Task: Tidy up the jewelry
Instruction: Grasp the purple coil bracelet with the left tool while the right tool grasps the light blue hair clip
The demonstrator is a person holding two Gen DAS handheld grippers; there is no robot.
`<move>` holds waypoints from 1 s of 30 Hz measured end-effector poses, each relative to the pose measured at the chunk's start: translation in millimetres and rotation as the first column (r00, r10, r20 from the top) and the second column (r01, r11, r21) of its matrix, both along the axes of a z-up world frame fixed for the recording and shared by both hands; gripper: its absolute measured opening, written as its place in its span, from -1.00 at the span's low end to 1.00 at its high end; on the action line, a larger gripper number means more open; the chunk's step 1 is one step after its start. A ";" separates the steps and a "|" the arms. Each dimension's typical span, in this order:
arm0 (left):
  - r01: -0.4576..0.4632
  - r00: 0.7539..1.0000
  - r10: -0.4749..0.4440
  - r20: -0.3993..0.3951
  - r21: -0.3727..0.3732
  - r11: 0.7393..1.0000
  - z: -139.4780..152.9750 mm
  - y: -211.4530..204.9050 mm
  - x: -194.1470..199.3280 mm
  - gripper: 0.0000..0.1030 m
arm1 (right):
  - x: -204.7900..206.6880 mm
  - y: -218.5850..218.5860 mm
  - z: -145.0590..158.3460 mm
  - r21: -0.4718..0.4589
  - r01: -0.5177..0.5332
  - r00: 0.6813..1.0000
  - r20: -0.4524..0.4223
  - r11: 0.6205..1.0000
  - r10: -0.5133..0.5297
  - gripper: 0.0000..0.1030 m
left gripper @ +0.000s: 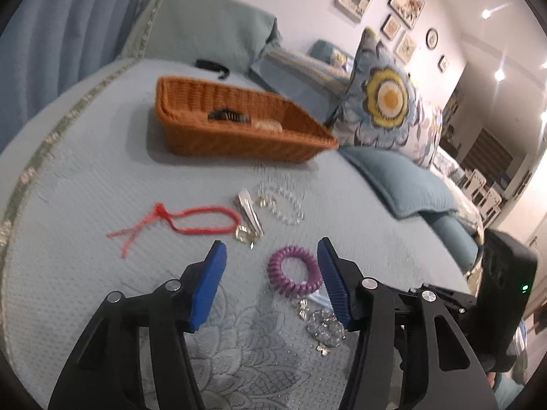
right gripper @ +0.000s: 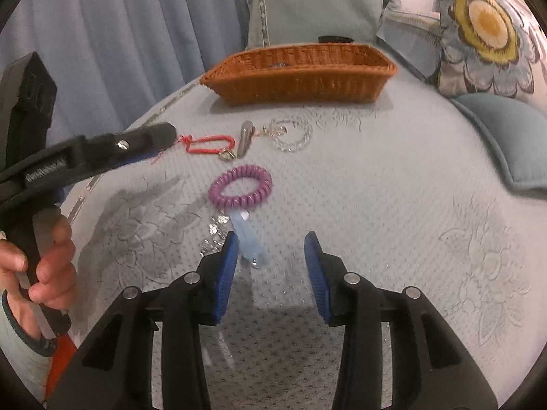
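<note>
An orange wicker basket (left gripper: 191, 130) (right gripper: 301, 82) stands on the bed and holds a dark hair clip (left gripper: 227, 115). On the bedspread lie a red cord bracelet (left gripper: 201, 220) (right gripper: 208, 145), a silver clip (left gripper: 251, 212) (right gripper: 245, 138), a clear bead bracelet (left gripper: 283, 201) (right gripper: 294, 133), a purple coil hair tie (left gripper: 295, 271) (right gripper: 241, 188), a light blue clip (right gripper: 251, 239) and a crystal piece (left gripper: 324, 331). My left gripper (left gripper: 271, 253) is open, just above the bed, with the purple tie near its right finger. My right gripper (right gripper: 270, 242) is open over the blue clip.
A floral cushion (left gripper: 386, 99) (right gripper: 485, 30) and blue pillows (left gripper: 400, 177) lie to the right of the basket. A black object (left gripper: 210, 65) lies behind the basket. Blue curtains (right gripper: 119, 34) hang at the left. The left gripper's body (right gripper: 85, 157) reaches in from the left.
</note>
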State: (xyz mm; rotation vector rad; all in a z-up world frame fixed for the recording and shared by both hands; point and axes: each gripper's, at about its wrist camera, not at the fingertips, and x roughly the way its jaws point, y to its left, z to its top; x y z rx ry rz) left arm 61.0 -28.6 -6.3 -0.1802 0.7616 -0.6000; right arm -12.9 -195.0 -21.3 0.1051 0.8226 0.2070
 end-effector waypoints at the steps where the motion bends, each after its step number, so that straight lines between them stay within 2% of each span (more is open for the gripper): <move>1: 0.002 1.000 -0.001 -0.007 0.011 1.000 -3.9 -2.8 0.9 0.02 | 0.9 -0.8 -1.1 -0.001 0.002 1.000 -0.001 1.000 -0.002 -0.28; 8: 0.008 0.997 0.000 -0.073 0.108 0.994 -30.8 -27.7 16.6 -0.22 | 6.1 6.7 -8.1 -0.031 -0.027 1.000 0.001 0.999 0.027 -0.39; 10: 0.004 0.999 0.003 -0.054 0.144 0.990 -32.6 -33.5 17.0 -0.23 | 8.3 10.6 -9.5 -0.041 -0.033 0.999 -0.002 0.999 0.033 -0.45; 13: 0.006 0.999 0.001 -0.041 0.176 0.984 -32.4 -39.9 18.4 -0.23 | 11.3 15.9 -8.9 -0.057 -0.051 0.999 -0.002 0.997 0.051 -0.66; 17: -0.008 1.000 0.012 -0.018 0.228 0.974 -32.8 -44.9 18.1 -0.41 | 8.7 20.1 -8.2 -0.105 -0.034 0.999 0.013 0.994 0.035 -0.67; 21: -0.006 0.999 0.013 -0.030 0.231 0.973 -32.0 -37.1 17.4 -0.75 | 9.9 5.9 -7.7 -0.119 0.048 0.999 0.016 0.992 -0.047 -0.67; 22: -0.006 0.999 0.015 -0.037 0.229 0.973 -31.8 -33.2 17.2 -0.78 | 10.4 0.9 -7.7 -0.118 0.070 0.998 0.017 0.991 -0.068 -0.67; 30: -0.038 0.998 0.049 -0.040 0.240 0.970 -28.7 -8.6 1.0 -0.79 | 9.3 -8.8 -9.1 -0.097 0.090 0.996 0.012 0.991 -0.089 -0.67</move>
